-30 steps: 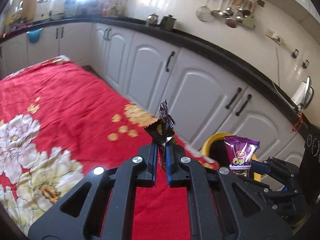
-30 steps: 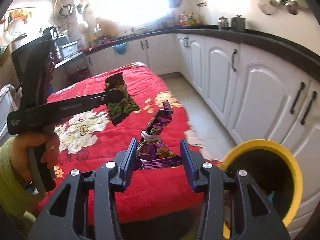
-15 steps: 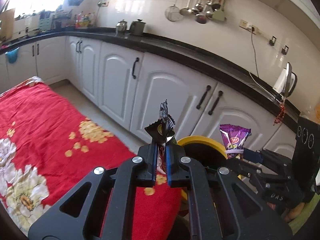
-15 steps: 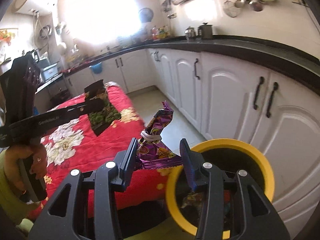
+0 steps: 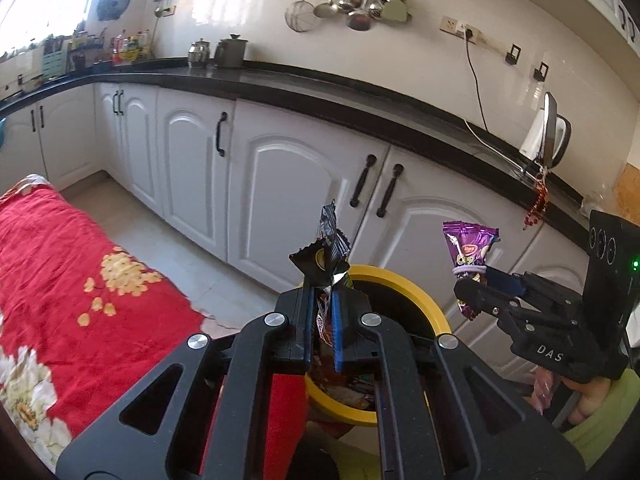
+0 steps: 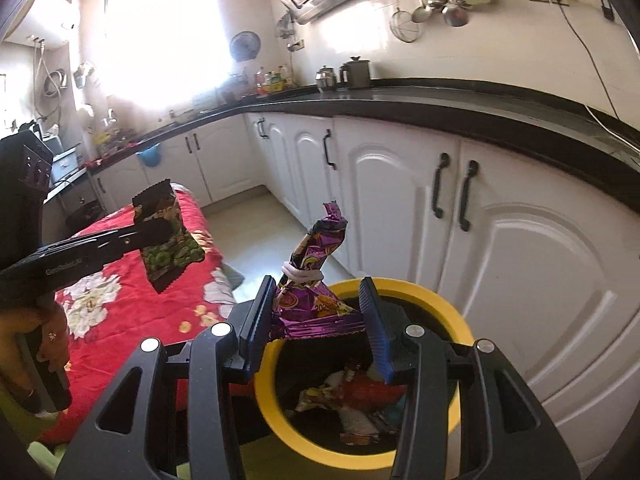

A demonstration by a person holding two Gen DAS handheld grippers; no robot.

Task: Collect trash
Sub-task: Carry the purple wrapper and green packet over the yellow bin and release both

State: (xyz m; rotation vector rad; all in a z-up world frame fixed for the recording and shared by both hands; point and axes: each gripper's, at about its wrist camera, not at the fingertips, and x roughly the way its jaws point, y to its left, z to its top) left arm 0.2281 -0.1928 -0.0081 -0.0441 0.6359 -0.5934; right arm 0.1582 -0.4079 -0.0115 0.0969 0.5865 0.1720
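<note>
Now, step in hand: both wrappers are carried over the bin; the drop is not yet made, I judge.
Left gripper: fingers pressed together, pinching the dark wrapper, which stands upright above the near rim at 6 o'clock of the yellow-rimmed bin.
Right gripper: fingers set wide yet gripping the purple wrapper by its broad bottom edge; its twisted top, tied with a white band, points to 12 o'clock. It hangs over the bin's rim at about 10 o'clock in the right wrist view.
Bin contents: crumpled wrappers, red, white and brown, already lie at the bottom.
Next move: probably spread each pair of fingers in turn; the left one sits near the rim, so it may want a nudge inward first.
Beyond: red flowered cloth at 9 o'clock, then white cabinets under a black counter.
</note>
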